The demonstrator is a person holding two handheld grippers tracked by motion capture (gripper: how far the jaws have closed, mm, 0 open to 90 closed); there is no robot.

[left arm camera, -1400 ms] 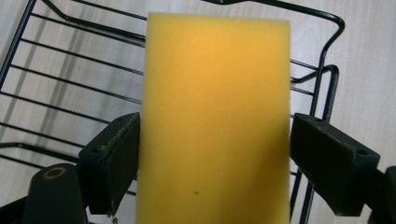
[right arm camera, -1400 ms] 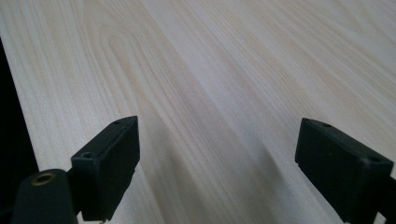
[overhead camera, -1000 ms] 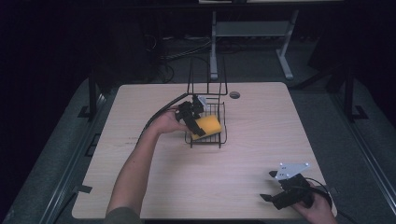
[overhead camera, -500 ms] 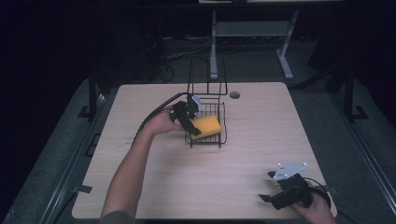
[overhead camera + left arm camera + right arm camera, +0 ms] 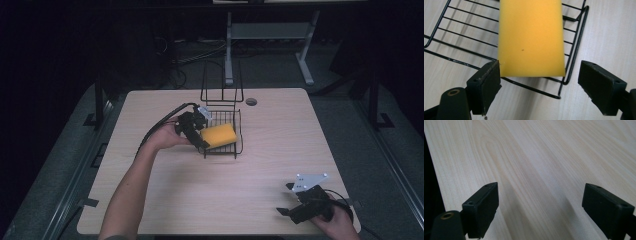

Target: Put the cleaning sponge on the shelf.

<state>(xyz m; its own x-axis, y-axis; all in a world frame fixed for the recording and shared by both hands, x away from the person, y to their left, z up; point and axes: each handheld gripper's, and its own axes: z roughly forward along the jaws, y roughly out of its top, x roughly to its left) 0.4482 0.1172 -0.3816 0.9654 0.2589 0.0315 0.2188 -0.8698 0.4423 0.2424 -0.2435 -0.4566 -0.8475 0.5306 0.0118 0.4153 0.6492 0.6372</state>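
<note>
- Wire basket (image 5: 235,131): black, low-walled, with a tall looped back; stands on the wooden table (image 5: 280,125) near its far edge; landmark for the entries below.
- Yellow sponge (image 5: 218,135): rectangular block; lies inside the basket, across its floor wires; in the left gripper view its near end (image 5: 531,37) overhangs the basket's front rim.
- Left gripper (image 5: 200,142): held at the basket's left front corner; jaws spread wide, one on each side of the sponge's near end; left jaw just beside the sponge, right jaw apart from it; nothing clamped.
- Right gripper (image 5: 290,212): well apart from the basket, by the table's near right corner; jaws spread wide over bare wood; nothing between them.
</note>
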